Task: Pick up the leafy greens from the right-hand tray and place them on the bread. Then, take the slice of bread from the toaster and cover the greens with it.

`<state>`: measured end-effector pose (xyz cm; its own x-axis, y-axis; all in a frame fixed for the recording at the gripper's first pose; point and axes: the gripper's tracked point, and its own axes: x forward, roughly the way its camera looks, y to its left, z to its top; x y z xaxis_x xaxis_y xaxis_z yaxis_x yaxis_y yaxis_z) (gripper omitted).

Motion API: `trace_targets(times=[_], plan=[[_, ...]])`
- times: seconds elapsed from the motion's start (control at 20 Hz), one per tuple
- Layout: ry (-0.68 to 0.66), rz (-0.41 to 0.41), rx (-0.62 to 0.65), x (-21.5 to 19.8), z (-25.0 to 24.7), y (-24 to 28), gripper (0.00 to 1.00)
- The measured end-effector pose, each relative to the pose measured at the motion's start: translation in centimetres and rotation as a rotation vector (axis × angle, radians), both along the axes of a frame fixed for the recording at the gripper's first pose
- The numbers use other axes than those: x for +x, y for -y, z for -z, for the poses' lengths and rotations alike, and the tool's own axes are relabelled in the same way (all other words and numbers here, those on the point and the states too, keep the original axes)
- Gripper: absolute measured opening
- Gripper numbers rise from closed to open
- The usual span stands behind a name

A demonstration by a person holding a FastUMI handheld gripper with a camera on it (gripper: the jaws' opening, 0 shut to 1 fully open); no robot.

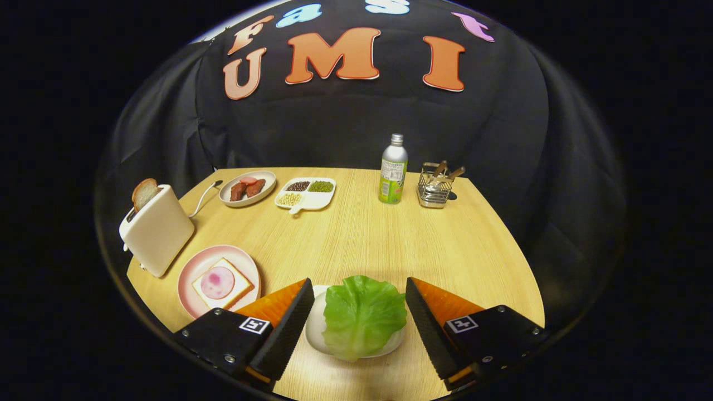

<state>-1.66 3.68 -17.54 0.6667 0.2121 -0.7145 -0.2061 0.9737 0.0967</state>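
Claw (356,312) spread wide, fingers straddling the leafy greens (363,314), one finger at 9 o'clock of the leaf, the other at 3. Small gap visible on both sides, so no contact with the leaf as far as I can tell.

Greens sit on a white tray (313,328), which rests on the wooden table (379,239). Leaf covers most of the tray and overhangs its near rim.

From the claw at about 10 o'clock, close by: pink plate (189,278) with a slice of bread (240,285) lying flat, a round pink slice of ham (217,282) on top of it. Plate just beside the left finger, apart from it.

Further out at 10 o'clock: white toaster (159,231), touching or nearly touching the plate's far rim, cannot tell which. Second slice of bread (144,193) standing upright in its slot, top half sticking out.

At 11 o'clock, far side of the table: oval dish (268,179) with sausage pieces (248,188), a spoon (205,196) lying just left of it. Next to that, a white divided dish (328,192) with beans (308,187) in separate compartments.

At 12 to 1 o'clock, far edge: upright bottle (393,177) with green label, then a wire basket (434,192) holding utensils, just right of the bottle, not touching.
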Motion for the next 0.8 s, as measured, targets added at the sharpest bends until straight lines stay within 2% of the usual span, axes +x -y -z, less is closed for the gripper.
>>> trace_targets(times=[0.35,0.8], plan=[[-0.151,-0.067,0.025,-1.5,2.5,-1.7,0.99],[-0.301,-0.091,0.003,-2.2,6.4,-2.2,0.99]])
